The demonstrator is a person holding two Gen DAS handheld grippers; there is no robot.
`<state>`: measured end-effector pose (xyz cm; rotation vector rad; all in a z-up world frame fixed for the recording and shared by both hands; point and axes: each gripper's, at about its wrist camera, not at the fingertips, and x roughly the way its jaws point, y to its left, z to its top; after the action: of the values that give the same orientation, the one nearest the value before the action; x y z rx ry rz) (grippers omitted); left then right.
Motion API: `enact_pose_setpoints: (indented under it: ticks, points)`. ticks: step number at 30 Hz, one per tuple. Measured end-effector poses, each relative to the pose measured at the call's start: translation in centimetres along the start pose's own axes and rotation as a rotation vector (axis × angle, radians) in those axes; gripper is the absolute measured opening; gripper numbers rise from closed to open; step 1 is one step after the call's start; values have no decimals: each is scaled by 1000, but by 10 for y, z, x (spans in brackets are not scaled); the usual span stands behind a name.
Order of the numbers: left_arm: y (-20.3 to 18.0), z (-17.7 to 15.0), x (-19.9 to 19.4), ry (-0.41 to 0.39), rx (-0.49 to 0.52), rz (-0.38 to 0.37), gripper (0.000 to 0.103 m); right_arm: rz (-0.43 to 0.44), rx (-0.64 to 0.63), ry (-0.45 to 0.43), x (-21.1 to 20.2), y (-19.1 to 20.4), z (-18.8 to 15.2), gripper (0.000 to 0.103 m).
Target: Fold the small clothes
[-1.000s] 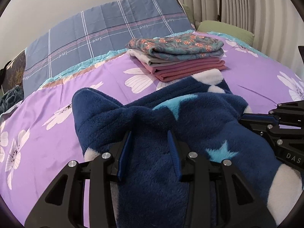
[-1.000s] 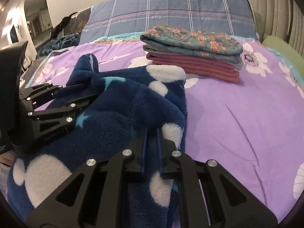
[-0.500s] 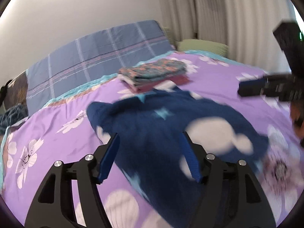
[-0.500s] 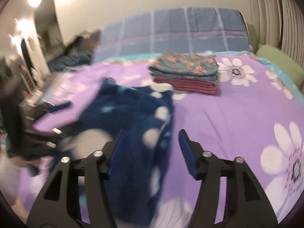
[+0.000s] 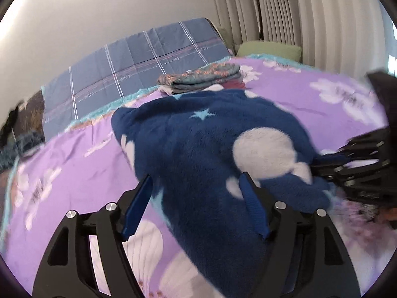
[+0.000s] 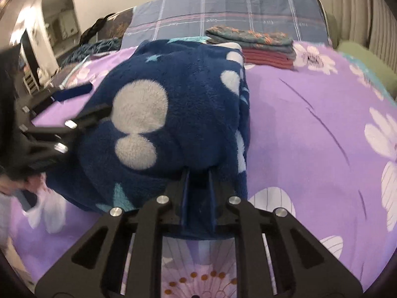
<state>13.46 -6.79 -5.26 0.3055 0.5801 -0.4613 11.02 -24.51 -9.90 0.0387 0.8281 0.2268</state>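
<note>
A navy fleece garment [image 5: 198,144] with white dots and pale blue stars lies bunched on the purple floral bedsheet [image 5: 74,168]. My left gripper [image 5: 196,176] hovers over its near end with its jaws wide and still opening. The fleece lies under and between the blue pads [image 5: 251,206], which do not press on it. My right gripper [image 6: 197,173] is shut on the near hem of the garment [image 6: 178,114]. The left gripper [image 6: 74,109] also shows at the left of the right wrist view, and the right gripper [image 5: 347,161] is at the right edge of the left wrist view.
A stack of folded clothes [image 5: 201,79] [image 6: 250,42] sits beyond the garment. Behind it is a blue plaid cover [image 5: 139,57]. A green pillow [image 5: 268,49] and curtains [image 5: 297,12] lie at the far right. Bare sheet [image 6: 310,124] spreads to the right of the garment.
The left gripper let go of the fleece, opened wide and drew back. The right gripper opened, drew back and shut again on the near hem. The garment now lies farther from both cameras.
</note>
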Motion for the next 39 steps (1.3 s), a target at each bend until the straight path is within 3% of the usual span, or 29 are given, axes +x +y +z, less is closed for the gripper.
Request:
enact_pose_setpoints:
  ticks: [2,5,8,10,15,17,18,19,20,24,27,29,30,33,34,37,39]
  points:
    - [10,-9,-23,-12,-96,-67,73,32,36,-3,0,-6,-2,13]
    - [7,-29,-37,13,-108,-115,73,99,99,-4,1,-20,-4,13]
    - [-3,-48,-25,72,-51,-48,75,144,127,-3,0,-26,-5,13]
    - [-2,-54,-9,108,-74,-57,75,159,137,-3,1,-27,-6,13]
    - [-6,-44,-18,102,-40,-41,73,122,110,-17,-3,-21,-8,13]
    - [-3,-34,-33,76,-50,-78,62,111,101,-21,-4,-19,-9,14]
    - [0,-30,-40,53,-61,-95,42,111,101,-23,-4,-19,-10,14]
    - [5,-23,-47,27,-76,-118,29,114,105,-24,-4,-19,-10,14]
    - [8,-17,-49,16,-85,-134,7,119,109,-24,-4,-20,-10,14]
    - [23,15,-40,-53,-113,-139,4,125,115,-25,-5,-21,-10,14]
    - [24,25,-5,-3,-158,-212,4,121,113,-29,-5,-20,-11,14]
    - [8,14,34,103,-87,-171,3,121,114,-32,-6,-20,-11,14]
    - [-5,3,48,73,-6,-117,2,124,117,-32,-5,-20,-11,14]
    - [-19,6,44,67,9,-53,0,130,133,-28,-5,-23,-11,14]
    - [-27,6,41,67,61,-17,0,139,154,-28,-8,-26,-10,15]
    - [-35,2,37,52,131,23,0,212,301,-33,-24,-38,-16,28]
    - [-29,1,35,49,91,-2,0,271,396,-53,-42,-42,-24,50]
